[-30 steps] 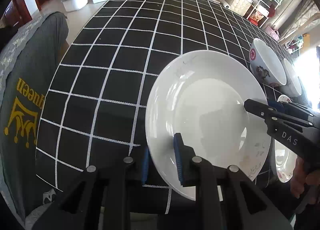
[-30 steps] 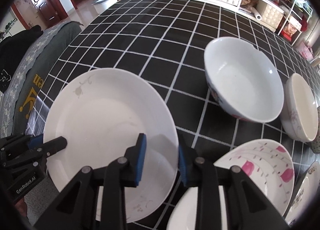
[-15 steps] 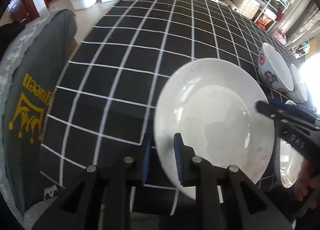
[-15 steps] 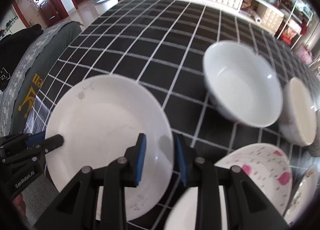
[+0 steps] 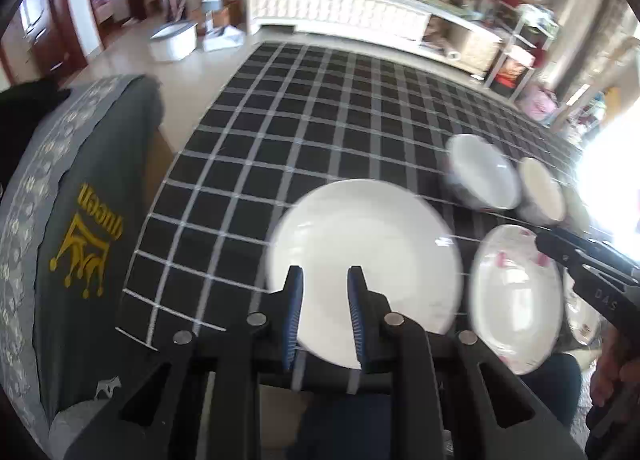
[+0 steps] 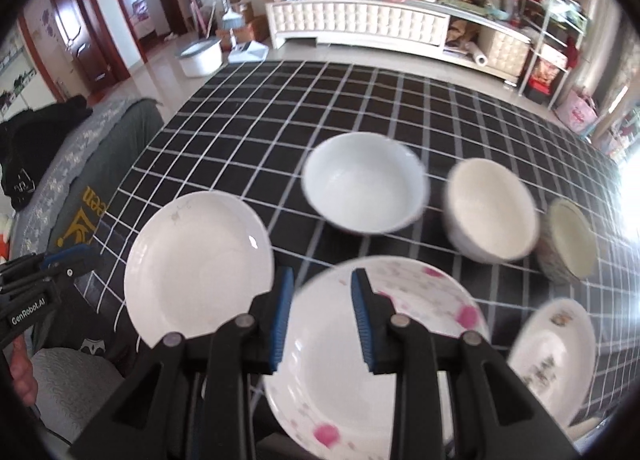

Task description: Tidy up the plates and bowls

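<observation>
A plain white plate [image 5: 372, 244] [image 6: 200, 264] lies on the black checked tablecloth [image 5: 320, 131] near its front left corner. My left gripper [image 5: 325, 280] is open above the plate's near rim, holding nothing. My right gripper [image 6: 322, 286] is open and empty over the pink-flowered plate [image 6: 404, 320], which also shows in the left wrist view [image 5: 516, 292]. Behind stand a large white bowl [image 6: 364, 187] and a cream bowl [image 6: 492, 211]. A patterned plate [image 6: 556, 352] lies at the front right.
A small dark-sided bowl [image 6: 568, 244] stands at the right. A chair with grey cloth [image 5: 80, 219] stands left of the table. The tablecloth [image 6: 360, 99] stretches far behind the dishes. A white cabinet [image 6: 360, 23] is beyond.
Both grippers let go of the white plate, opened and pulled back and up. The plate now lies flat on the cloth; the right gripper moved right over the pink-flowered plate.
</observation>
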The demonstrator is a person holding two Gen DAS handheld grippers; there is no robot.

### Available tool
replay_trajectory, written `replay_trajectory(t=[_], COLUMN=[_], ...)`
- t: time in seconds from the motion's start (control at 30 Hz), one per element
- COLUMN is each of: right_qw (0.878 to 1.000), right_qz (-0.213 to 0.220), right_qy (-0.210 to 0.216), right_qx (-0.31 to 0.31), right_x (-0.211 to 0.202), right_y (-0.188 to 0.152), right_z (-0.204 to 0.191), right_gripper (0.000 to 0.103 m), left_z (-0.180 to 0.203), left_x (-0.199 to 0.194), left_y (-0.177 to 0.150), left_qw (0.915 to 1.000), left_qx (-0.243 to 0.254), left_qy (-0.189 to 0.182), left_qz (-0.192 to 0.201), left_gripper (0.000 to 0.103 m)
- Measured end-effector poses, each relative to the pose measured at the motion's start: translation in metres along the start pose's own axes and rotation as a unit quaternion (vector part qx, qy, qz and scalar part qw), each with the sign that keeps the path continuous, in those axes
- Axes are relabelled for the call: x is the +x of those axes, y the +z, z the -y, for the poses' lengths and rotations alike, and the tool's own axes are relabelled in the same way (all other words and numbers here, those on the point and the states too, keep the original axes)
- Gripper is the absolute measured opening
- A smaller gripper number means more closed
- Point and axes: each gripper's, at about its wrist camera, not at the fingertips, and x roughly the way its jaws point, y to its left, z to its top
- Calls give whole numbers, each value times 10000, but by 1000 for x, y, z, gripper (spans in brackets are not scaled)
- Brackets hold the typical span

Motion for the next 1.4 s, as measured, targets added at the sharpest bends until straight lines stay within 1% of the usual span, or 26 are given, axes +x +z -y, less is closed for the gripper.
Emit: replay_trajectory(t=[0.17, 0.3, 0.43, 0.53, 0.6, 0.63, 0.7, 0.73, 0.77, 0.8, 0.83, 0.87, 1.0, 1.1, 1.17, 1.27, 1.4], right_qw=[9997, 9994, 9992, 9990, 9986, 9985, 9979, 9977, 9975, 9975, 9974, 9975, 9966, 9970, 9971, 9968, 9968], right_qz=[87, 7, -41, -115, -218, -246, -329, -351, -380, -396, -403, -409, -490, -562, -570, -611, -673], right_qy=[-103, -116, -141, -271, -310, -322, -381, -384, -398, -410, -421, -435, -602, -435, -440, -461, -343], right_qx=[193, 327, 364, 348, 363, 371, 416, 425, 434, 427, 418, 387, 276, 293, 246, 223, 271], right_x=[-18, -20, -20, -15, -7, -5, 2, 4, 8, 11, 13, 16, 28, 37, 42, 47, 51], right_y=[-17, -31, -44, -52, -53, -54, -55, -55, -55, -55, -55, -54, -50, -47, -46, -48, -51], right_z=[29, 51, 70, 85, 96, 100, 108, 110, 113, 115, 116, 117, 120, 122, 122, 123, 125], right_gripper=[34, 34, 34, 35, 35, 35, 35, 37, 42, 45, 50, 53, 54, 54, 54, 54, 54], left_z=[41, 71, 95, 111, 117, 121, 125, 127, 128, 129, 128, 129, 131, 131, 133, 137, 137], left_x=[-6, 3, 15, 26, 35, 38, 47, 50, 54, 58, 60, 62, 73, 82, 86, 93, 103], left_y=[-9, -19, -29, -39, -46, -49, -54, -56, -57, -57, -57, -57, -56, -53, -51, -47, -44], left_qw=[9992, 9973, 9951, 9934, 9924, 9922, 9921, 9918, 9913, 9910, 9910, 9913, 9914, 9915, 9916, 9913, 9896], left_qx=[276, 493, 706, 770, 709, 693, 695, 699, 685, 661, 642, 623, 646, 643, 688, 840, 823], left_qy=[-298, -501, -565, -609, -685, -664, -550, -528, -545, -579, -584, -569, -395, -370, -394, -322, -440], left_qz=[-28, -232, -405, -585, -734, -793, -893, -928, -979, -1010, -1015, -1005, -1064, -1065, -1025, -966, -1099], left_gripper=[20, 20, 20, 21, 22, 26, 26, 26, 27, 28, 34, 37, 37, 37, 37, 37, 33])
